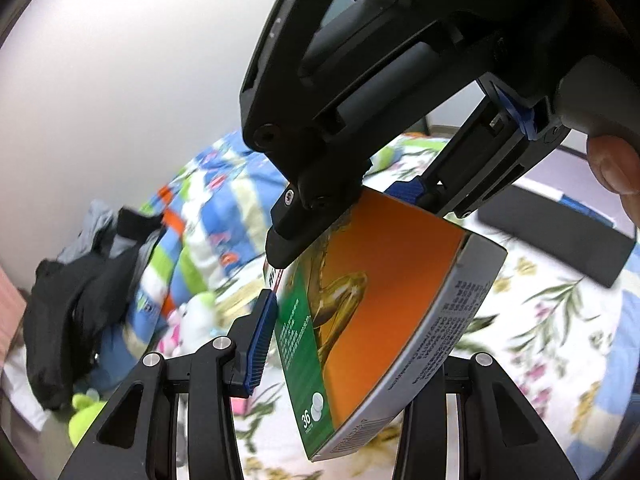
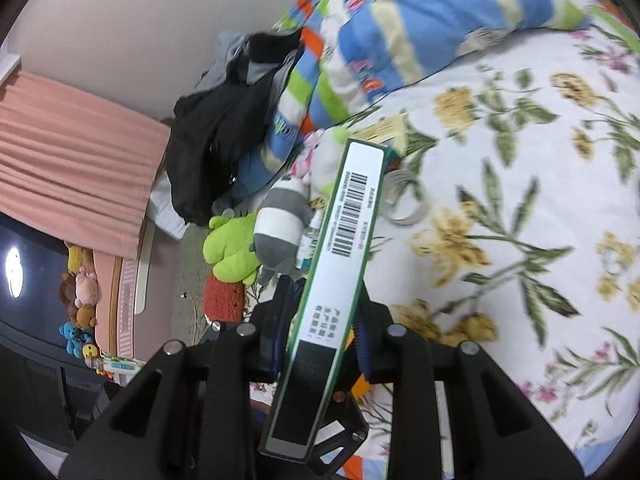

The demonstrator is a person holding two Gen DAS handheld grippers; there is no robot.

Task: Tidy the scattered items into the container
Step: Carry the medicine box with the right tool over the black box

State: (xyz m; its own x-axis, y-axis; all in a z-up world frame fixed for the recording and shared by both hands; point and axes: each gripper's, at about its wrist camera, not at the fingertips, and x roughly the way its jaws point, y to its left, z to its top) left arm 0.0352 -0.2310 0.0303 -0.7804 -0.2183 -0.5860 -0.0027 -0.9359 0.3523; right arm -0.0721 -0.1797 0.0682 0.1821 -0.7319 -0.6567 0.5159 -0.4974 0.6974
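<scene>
- Box is hanging in the air above the floral sheet, orange and green face toward the left wrist camera, "36" printed near its lower corner.
- Right gripper is pinching the box across its thin sides; in its own view the white barcoded edge is running up between the blue pads.
- In the left wrist view the right gripper is coming in from above, clamping the box's upper end, one blue pad showing at the top edge.
- Left gripper is sitting spread around the box's lower part: its left blue pad is standing just beside the green edge, not clearly touching; the other finger is hidden behind the box.
- A thumb is showing at the right edge on the right gripper's handle.
- Black container is lying on the sheet beyond the box, well apart from it.
- On the sheet below the box in the right view: tape roll, a small bottle, green plush, grey striped plush.
- Striped quilt and dark clothes are piled at the far side by the wall.
- Pink curtain is hanging at the left, small toys lined up beneath it.
</scene>
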